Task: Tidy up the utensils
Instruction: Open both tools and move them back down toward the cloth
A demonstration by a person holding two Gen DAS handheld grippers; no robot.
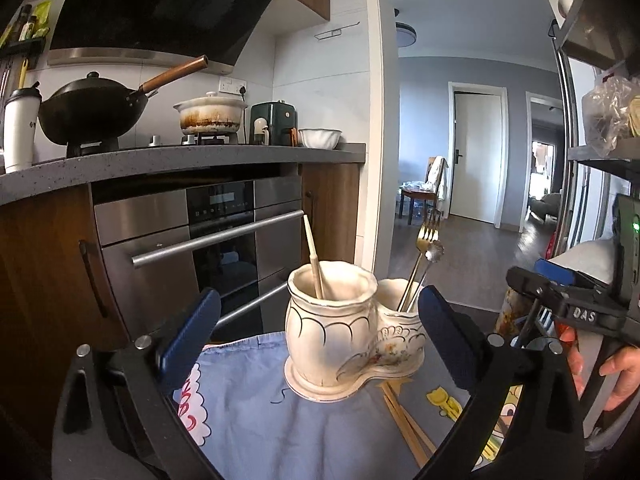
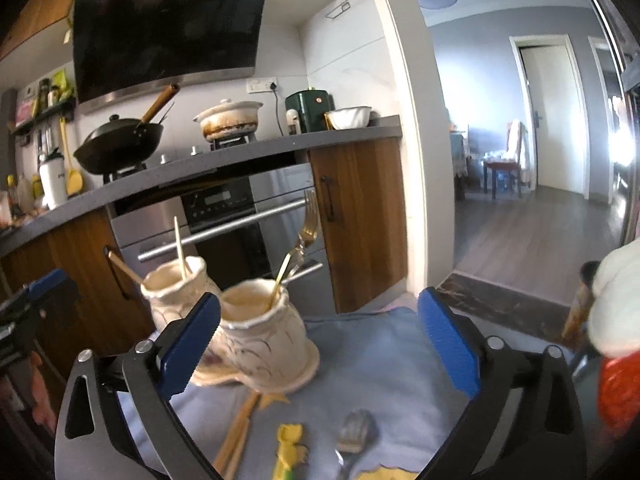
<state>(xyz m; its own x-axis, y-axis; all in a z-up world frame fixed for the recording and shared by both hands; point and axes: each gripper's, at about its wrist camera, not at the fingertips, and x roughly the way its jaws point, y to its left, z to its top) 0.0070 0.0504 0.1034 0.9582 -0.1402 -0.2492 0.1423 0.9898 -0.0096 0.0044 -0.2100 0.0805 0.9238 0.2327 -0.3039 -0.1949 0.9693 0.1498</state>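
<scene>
A cream ceramic double-pot utensil holder stands on a blue cloth. One pot holds a wooden chopstick, the other a gold fork and a silver utensil. Wooden chopsticks lie on the cloth by the holder's base. A metal spoon lies on the cloth between my right fingers. My left gripper is open around the holder. My right gripper is open and empty beside the holder.
A kitchen counter with a black wok, a white pot and a bowl lies behind, above a steel oven. A shelf rack stands at right. A doorway opens to a hall.
</scene>
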